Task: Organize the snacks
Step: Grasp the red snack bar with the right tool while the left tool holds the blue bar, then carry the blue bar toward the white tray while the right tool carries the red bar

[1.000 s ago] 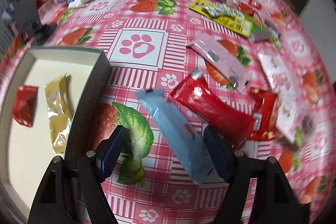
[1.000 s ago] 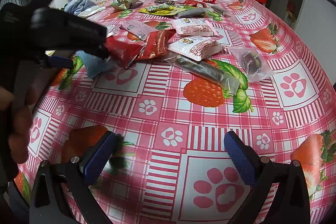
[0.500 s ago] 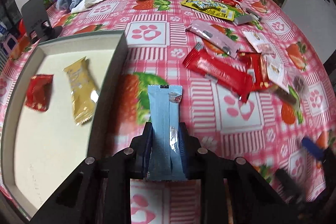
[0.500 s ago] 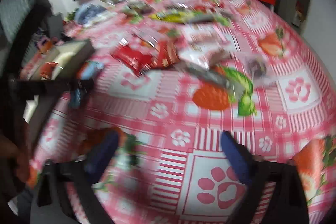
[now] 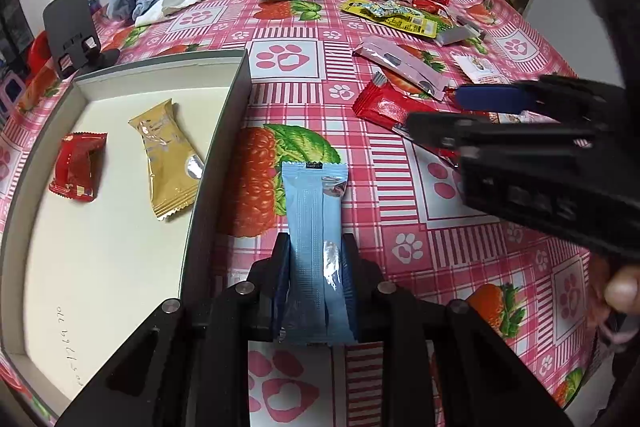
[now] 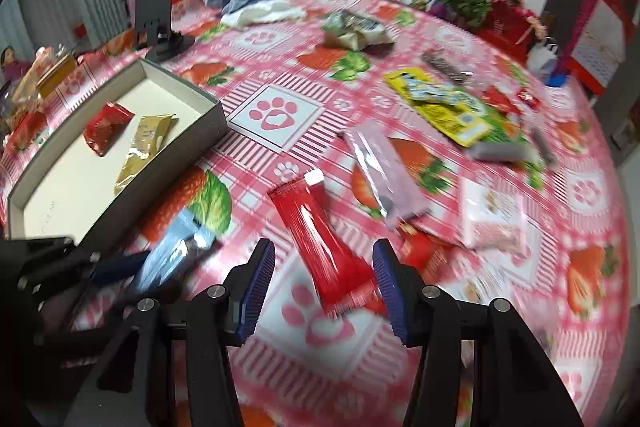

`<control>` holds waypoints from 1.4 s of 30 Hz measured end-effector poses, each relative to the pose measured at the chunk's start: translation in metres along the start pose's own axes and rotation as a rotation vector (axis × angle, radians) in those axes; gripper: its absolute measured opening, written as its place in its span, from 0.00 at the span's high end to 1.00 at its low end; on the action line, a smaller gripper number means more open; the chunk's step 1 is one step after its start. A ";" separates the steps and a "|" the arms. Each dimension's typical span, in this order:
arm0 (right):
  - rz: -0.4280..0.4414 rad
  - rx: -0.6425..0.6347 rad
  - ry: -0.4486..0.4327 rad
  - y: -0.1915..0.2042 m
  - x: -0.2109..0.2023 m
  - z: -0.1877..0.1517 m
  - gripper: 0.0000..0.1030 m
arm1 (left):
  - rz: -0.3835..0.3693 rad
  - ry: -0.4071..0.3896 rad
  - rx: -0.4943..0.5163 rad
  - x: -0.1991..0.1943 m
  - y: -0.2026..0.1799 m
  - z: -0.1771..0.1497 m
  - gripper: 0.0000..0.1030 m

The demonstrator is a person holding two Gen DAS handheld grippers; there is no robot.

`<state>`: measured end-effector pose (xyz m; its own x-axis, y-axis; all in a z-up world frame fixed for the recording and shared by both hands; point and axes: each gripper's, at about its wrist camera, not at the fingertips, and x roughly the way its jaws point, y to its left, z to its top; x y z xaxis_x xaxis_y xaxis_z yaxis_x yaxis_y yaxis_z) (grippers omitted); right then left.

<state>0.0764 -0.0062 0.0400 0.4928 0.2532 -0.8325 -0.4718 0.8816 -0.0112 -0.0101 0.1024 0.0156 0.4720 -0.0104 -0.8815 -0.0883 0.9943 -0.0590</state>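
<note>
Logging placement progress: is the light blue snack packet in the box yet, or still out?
Out. The light blue packet is clamped in the left gripper over the tablecloth, right of the box wall.

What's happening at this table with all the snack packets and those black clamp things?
A person is sorting snacks into a shallow box, holding a claw in each hand. The left claw is shut on a light blue packet, held just beside the box. The right claw is open, its fingers on either side of a long red packet on the tablecloth. A gold packet and a small red packet lie in the box.
</note>
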 end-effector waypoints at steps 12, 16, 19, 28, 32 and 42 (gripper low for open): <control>0.001 0.197 0.008 -0.015 -0.009 -0.045 0.79 | 0.003 -0.016 0.025 -0.002 -0.005 -0.006 0.74; -0.020 0.318 -0.005 -0.020 -0.031 -0.093 0.79 | 0.000 -0.028 0.066 -0.005 -0.017 -0.013 0.74; -0.036 0.392 -0.015 -0.023 -0.044 -0.118 0.79 | -0.009 -0.026 0.087 -0.007 -0.023 -0.017 0.74; -0.089 0.451 -0.020 -0.019 -0.060 -0.144 0.79 | -0.042 0.002 0.087 -0.017 -0.020 -0.032 0.74; -0.099 0.457 -0.023 -0.012 -0.061 -0.148 0.79 | -0.041 0.004 0.095 -0.020 -0.019 -0.039 0.74; -0.109 0.475 -0.026 0.002 -0.068 -0.158 0.79 | -0.045 0.005 0.110 -0.026 -0.016 -0.049 0.74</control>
<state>-0.0732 -0.0847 0.0087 0.5415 0.1541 -0.8265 -0.0335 0.9862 0.1620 -0.0637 0.0813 0.0165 0.4687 -0.0556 -0.8816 0.0297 0.9984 -0.0472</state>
